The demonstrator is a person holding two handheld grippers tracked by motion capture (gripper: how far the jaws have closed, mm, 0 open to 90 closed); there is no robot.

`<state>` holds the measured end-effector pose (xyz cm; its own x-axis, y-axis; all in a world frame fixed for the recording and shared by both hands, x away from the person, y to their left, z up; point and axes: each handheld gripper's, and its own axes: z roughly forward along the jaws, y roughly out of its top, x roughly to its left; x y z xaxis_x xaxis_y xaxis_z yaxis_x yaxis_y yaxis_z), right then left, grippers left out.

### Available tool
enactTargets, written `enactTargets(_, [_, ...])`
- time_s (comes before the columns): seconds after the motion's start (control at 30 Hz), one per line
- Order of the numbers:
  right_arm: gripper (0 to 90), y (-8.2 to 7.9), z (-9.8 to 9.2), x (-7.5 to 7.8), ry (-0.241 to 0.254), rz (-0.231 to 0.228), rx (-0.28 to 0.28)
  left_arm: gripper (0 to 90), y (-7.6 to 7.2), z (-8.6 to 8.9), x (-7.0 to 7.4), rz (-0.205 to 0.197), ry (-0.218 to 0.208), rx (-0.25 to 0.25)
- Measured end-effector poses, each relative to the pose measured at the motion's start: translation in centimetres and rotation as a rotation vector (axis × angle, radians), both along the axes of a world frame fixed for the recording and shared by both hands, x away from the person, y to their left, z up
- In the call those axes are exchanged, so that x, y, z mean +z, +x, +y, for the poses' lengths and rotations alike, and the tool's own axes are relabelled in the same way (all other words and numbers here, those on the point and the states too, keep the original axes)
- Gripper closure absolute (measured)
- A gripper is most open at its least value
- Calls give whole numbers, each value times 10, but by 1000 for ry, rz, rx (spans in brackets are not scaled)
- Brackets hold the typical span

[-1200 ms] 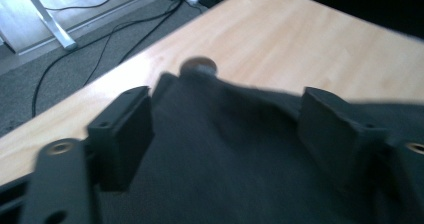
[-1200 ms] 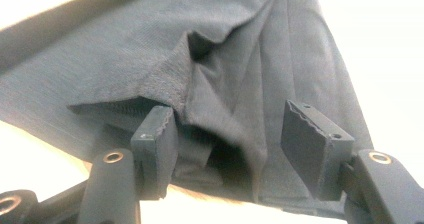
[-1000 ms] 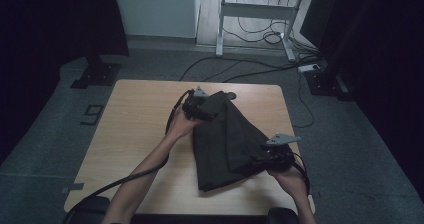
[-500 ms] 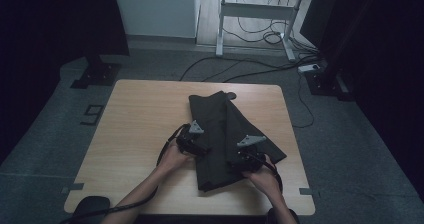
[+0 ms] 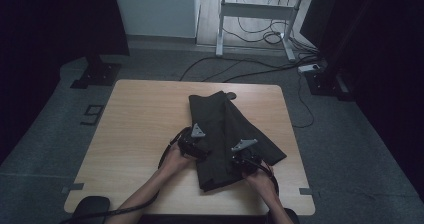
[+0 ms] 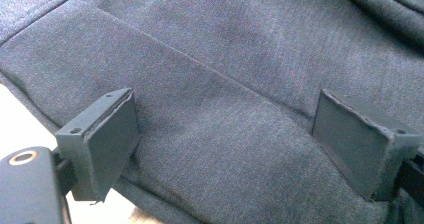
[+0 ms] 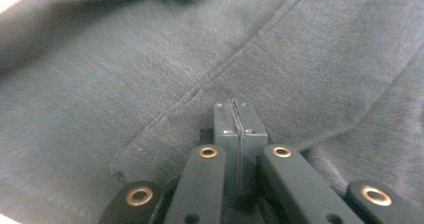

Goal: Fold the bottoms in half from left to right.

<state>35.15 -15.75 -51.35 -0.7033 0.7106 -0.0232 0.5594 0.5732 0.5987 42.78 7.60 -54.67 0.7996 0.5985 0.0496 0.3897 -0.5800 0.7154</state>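
Grey-black folded garment [image 5: 225, 129] on wooden desk [image 5: 140, 114]. Nearest the near edge, right gripper [image 5: 241, 160] pressed together on the cloth, any caught fold not discernible. Left gripper [image 5: 199, 148] spread over the garment's left side, pinching nothing. Judged mid-fold, with the left's closing on cloth due next. Stitched seam [image 6: 200, 69] resolved in left gripper view, and whole outline toward the far edge in high view.

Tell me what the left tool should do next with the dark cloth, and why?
Probably close the left tool on the dark cloth. Its jaws stand wide open over the flat fabric near the edge by the table, gripping nothing, while the right tool is pressed shut at the cloth.
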Motion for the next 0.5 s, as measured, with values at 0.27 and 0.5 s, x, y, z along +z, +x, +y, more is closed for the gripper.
enactTargets(0.27, [391,2,10,8,103,6,12,110,0,0,0,4,-1,3])
enactTargets(0.5, [868,2,22,-3,29,23,-8,111,0,0,0,6,0,5])
